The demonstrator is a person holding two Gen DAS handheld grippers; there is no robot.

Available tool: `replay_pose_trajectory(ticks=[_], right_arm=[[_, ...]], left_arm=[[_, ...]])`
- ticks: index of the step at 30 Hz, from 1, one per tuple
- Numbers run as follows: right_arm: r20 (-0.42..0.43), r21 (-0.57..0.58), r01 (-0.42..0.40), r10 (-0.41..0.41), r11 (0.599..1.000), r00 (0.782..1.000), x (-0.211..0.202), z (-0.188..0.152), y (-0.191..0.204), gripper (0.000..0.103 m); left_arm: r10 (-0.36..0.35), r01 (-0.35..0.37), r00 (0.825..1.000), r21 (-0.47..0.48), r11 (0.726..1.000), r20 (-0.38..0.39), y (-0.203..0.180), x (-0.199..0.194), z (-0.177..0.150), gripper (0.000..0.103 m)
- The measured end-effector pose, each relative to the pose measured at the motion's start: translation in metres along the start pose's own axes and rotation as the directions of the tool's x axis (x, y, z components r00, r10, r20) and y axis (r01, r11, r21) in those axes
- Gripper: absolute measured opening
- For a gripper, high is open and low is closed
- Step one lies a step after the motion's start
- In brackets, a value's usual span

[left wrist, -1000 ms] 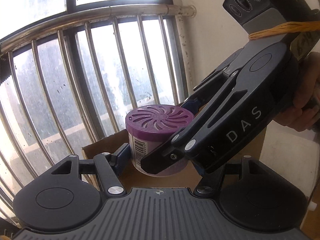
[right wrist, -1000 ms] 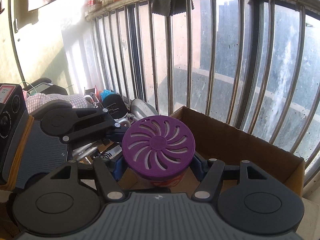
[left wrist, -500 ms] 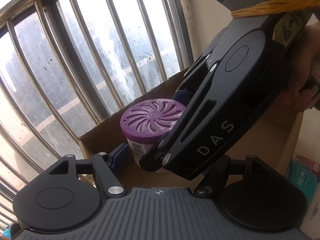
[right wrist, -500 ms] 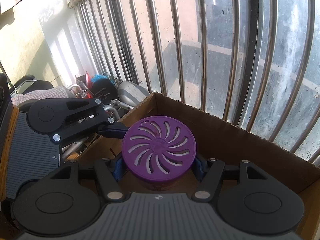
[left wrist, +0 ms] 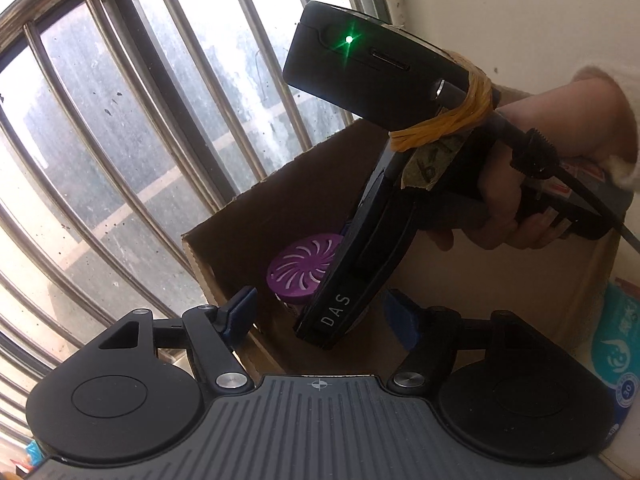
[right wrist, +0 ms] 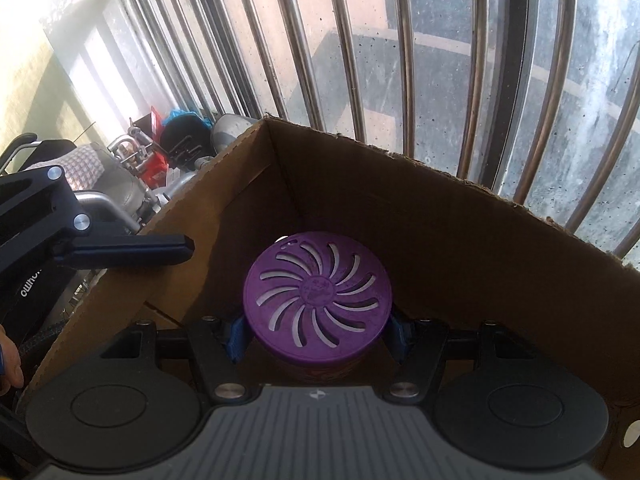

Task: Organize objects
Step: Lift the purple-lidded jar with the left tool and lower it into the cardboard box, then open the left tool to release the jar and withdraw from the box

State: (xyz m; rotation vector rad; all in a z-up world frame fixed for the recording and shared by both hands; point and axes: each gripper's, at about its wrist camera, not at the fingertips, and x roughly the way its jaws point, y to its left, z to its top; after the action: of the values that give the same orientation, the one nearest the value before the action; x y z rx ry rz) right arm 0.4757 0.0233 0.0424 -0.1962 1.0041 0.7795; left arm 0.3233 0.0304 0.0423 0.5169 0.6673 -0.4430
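A purple-lidded air freshener tub [right wrist: 318, 306] with a swirl-vent lid sits low inside a brown cardboard box [right wrist: 460, 236]. My right gripper [right wrist: 318, 336] is shut on the tub, its blue pads on both sides, down in the box. In the left wrist view the tub [left wrist: 304, 266] shows partly behind the right gripper's black body [left wrist: 360, 264]. My left gripper [left wrist: 324, 316] is open and empty, pulled back at the box's near wall [left wrist: 216, 276]. One of its fingers [right wrist: 132, 250] shows over the box's left edge in the right wrist view.
Metal window bars [right wrist: 404, 60] run right behind the box. Clutter of metal pots and tools [right wrist: 148, 168] lies left of the box. A blue-and-white package [left wrist: 616, 356] stands to the box's right, by a pale wall [left wrist: 520, 32].
The left gripper let go of the tub and drew back. The right gripper lowered the tub from above the rim down into the box.
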Motion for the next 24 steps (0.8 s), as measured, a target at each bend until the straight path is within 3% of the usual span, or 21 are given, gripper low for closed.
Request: replay_pose_trajectory(ticks=[3, 10, 14, 15, 16, 19, 20, 22, 24], right_arm=[[-0.022, 0.025, 0.018, -0.018, 1.000, 1.000, 0.007, -0.003, -0.003, 0.071], [0.000, 0.104, -0.038, 0.038, 0.994, 0.999, -0.012, -0.004, -0.024, 0.098], [0.054, 0.145, -0.084, 0.077, 0.986, 0.996, -0.037, -0.015, -0.042, 0.097], [0.071, 0.154, -0.094, 0.084, 0.984, 0.994, -0.040, -0.018, -0.046, 0.092], [0.097, 0.173, -0.107, 0.091, 0.979, 0.991, -0.045, -0.020, -0.052, 0.074], [0.158, 0.276, -0.142, 0.101, 0.951, 0.982, -0.047, -0.025, -0.078, 0.044], [0.159, 0.298, -0.144, 0.100, 0.944, 0.982, -0.047, -0.028, -0.085, 0.039], [0.149, 0.340, -0.129, 0.082, 0.931, 0.985, -0.040, -0.030, -0.095, 0.032], [0.148, 0.369, -0.140, 0.091, 0.919, 0.985, -0.036, -0.032, -0.102, 0.030]], left_arm=[[0.020, -0.020, 1.000, 0.023, 1.000, -0.023, -0.004, 0.006, 0.004, 0.071], [0.037, -0.035, 0.998, 0.043, 0.998, -0.058, -0.006, 0.010, 0.007, 0.071], [0.025, -0.018, 0.997, 0.077, 0.997, -0.080, -0.012, 0.018, 0.015, 0.067], [0.026, -0.018, 0.996, 0.088, 0.996, -0.090, -0.014, 0.022, 0.018, 0.065], [0.029, -0.019, 0.994, 0.100, 0.995, -0.101, -0.016, 0.026, 0.022, 0.061], [0.034, -0.016, 0.992, 0.147, 0.989, -0.123, -0.022, 0.040, 0.033, 0.055], [0.038, -0.016, 0.991, 0.167, 0.986, -0.131, -0.024, 0.045, 0.035, 0.051], [0.058, -0.024, 0.986, 0.213, 0.977, -0.157, -0.029, 0.058, 0.039, 0.033], [0.080, -0.035, 0.980, 0.238, 0.971, -0.183, -0.031, 0.069, 0.040, 0.028]])
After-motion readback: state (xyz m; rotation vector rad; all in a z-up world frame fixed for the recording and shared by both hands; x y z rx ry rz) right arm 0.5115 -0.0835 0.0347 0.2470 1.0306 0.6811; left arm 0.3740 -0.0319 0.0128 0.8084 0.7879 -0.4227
